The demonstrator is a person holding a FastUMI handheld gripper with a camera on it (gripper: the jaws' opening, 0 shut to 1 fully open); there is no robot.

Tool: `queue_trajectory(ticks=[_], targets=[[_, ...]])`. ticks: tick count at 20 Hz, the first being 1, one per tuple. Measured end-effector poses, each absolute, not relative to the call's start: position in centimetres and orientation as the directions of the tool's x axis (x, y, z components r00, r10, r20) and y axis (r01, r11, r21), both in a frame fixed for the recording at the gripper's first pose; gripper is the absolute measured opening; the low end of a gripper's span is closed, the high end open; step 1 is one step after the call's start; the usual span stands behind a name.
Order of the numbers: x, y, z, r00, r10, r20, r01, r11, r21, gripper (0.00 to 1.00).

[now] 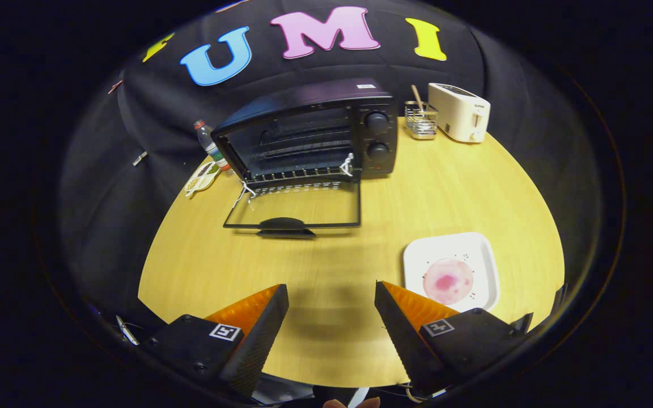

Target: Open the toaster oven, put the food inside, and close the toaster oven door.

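The black toaster oven (315, 133) stands at the back of the wooden table, its glass door (298, 207) folded down flat toward me and its wire rack bare inside. A round pink piece of food (448, 280) lies on a white square plate (479, 249), just ahead of my right finger. My gripper (332, 297) hovers over the near part of the table, open, with nothing between its fingers. The oven door's handle is well beyond the fingertips.
A white pop-up toaster (459, 111) and a wire holder (420, 120) with a wooden utensil stand right of the oven. A plastic bottle (211, 145) and a small flat decorated piece (202, 177) sit left of it. The table (326, 266) curves away at both sides.
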State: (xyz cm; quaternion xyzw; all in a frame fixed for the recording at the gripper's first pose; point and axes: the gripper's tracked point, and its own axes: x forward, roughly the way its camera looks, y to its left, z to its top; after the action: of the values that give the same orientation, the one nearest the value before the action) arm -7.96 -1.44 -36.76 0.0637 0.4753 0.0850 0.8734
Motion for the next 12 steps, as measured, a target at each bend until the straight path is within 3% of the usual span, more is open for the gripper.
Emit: queue_trajectory(ticks=[12], targets=[[-6.5, -18.5, -41.2, 0.184, 0.154, -0.971, -0.042, 0.988, 0.149, 0.99]])
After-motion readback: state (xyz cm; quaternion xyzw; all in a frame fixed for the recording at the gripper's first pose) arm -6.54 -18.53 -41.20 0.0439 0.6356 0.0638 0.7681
